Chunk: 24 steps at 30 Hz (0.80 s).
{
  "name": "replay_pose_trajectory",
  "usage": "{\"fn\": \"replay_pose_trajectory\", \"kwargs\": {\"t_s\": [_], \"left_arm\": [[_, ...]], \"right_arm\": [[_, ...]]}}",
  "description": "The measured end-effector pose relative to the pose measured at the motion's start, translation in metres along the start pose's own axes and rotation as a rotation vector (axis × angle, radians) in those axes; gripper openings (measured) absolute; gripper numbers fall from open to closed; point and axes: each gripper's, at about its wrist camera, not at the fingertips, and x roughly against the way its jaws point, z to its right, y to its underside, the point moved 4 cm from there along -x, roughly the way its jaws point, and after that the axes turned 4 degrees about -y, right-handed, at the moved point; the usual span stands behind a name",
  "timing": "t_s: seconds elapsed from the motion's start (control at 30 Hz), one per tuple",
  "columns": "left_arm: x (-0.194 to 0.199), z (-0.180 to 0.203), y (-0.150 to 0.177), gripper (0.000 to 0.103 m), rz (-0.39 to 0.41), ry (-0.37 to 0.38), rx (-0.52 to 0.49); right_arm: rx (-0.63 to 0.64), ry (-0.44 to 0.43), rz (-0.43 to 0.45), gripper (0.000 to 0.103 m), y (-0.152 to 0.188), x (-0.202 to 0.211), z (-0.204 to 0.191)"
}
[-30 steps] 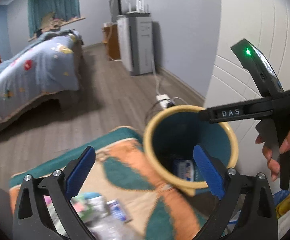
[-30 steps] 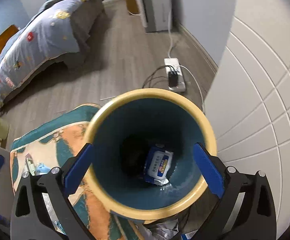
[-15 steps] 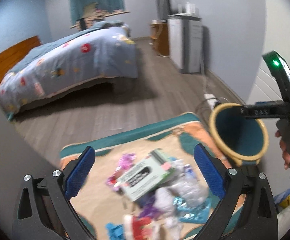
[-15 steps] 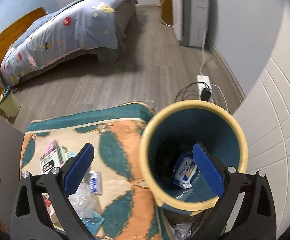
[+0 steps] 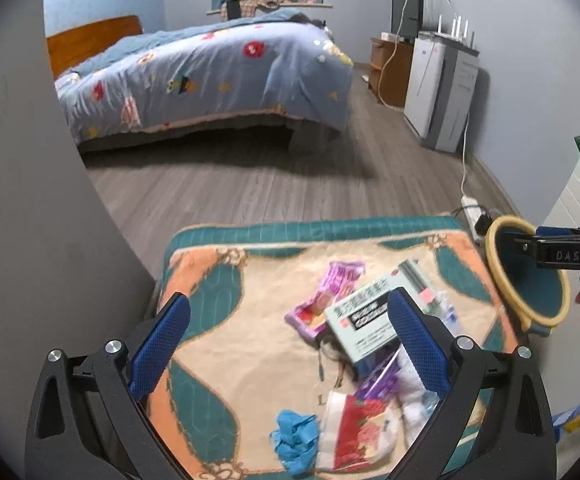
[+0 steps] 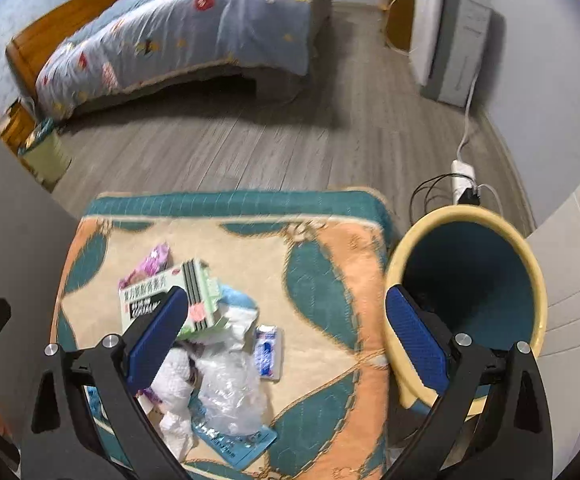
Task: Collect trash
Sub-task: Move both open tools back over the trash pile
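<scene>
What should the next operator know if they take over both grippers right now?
Left gripper: open, empty, above the trash pile on the patterned mat.
Right gripper: open, empty, between the pile and the yellow-rimmed bin.
Bin stands at the mat's right edge; its contents are hidden from here.
Left to collect: green-white box, purple wrapper, red-white packet, blue crumpled piece, clear plastic, small blue sachet, white tissue.
Suggested next: grab the box, which lies on top.
</scene>
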Motion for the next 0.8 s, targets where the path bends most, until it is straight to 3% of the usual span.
{"fn": "replay_pose_trajectory", "kwargs": {"t_s": [0.13,0.4,0.53,0.63,0.8], "left_arm": [[-0.008,-0.001,0.019,0.098,-0.04,-0.027,-0.04],[-0.014,0.013,0.051,0.098,-0.105,-0.056,-0.148],[-0.015,0.003,0.056,0.098,-0.147,-0.014,-0.078],[-0.016,0.001,0.064,0.098,-0.168,0.008,-0.093],[-0.038,-0.011,0.088,0.097,-0.31,0.002,-0.047]], "right_arm": [[-0.003,-0.013,-0.058,0.097,0.013,-0.014,-0.011],[-0.05,0.024,-0.092,0.097,0.044,-0.016,-0.016],[-0.041,0.037,-0.11,0.097,0.056,-0.017,-0.021],[-0.024,0.03,-0.148,0.097,0.067,-0.025,-0.026],[-0.042,0.018,-0.217,0.097,0.079,-0.04,-0.025]]}}
